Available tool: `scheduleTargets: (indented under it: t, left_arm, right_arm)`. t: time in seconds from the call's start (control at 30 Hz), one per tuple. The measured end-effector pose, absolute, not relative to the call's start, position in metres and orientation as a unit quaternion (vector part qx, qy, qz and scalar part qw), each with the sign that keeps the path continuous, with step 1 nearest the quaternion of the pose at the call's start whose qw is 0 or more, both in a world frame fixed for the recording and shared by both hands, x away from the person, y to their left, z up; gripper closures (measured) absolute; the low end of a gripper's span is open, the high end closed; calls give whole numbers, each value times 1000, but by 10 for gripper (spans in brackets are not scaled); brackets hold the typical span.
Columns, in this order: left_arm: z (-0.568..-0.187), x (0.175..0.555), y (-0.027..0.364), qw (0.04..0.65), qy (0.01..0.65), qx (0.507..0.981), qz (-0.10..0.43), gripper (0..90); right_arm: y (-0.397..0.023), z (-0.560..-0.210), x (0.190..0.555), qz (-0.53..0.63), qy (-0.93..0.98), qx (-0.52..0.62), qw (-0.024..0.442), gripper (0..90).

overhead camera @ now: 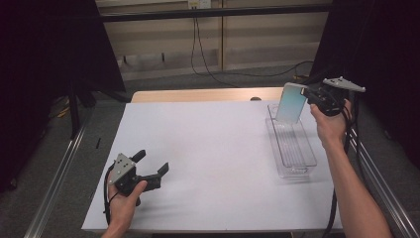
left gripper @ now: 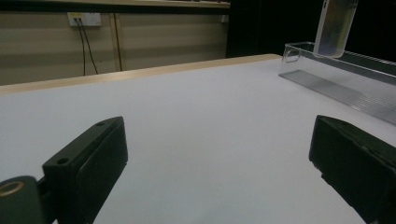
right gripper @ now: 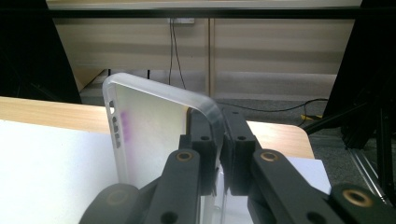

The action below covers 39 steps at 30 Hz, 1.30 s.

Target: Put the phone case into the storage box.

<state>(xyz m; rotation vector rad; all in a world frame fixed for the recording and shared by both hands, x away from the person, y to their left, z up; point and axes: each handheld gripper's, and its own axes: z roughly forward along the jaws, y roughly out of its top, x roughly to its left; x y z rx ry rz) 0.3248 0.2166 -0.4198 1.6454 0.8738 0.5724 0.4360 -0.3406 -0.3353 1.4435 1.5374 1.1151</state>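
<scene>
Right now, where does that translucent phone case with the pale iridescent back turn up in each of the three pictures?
High view: the translucent phone case is at upper right, pinched by the right gripper above the clear plastic tray.
Left gripper view: top right corner, over the tray.
Right gripper view: centre, clamped between the jaws.
Shared landmark: the white table.

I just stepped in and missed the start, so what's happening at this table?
A person works with a gripper in each hand. The right gripper is shut on the edge of a translucent phone case, holding it upright above the far end of a clear plastic tray on the white table. The left gripper rests near the table's front edge, jaws open with nothing between them.
</scene>
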Motion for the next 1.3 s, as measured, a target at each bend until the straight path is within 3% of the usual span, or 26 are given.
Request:
scheduleTargets:
  t: [1.3]
  left_arm:
    - [-419, 322, 219, 570, 368, 691, 247, 45]
  right_arm:
    - [-334, -360, 467, 431, 596, 554, 388, 851]
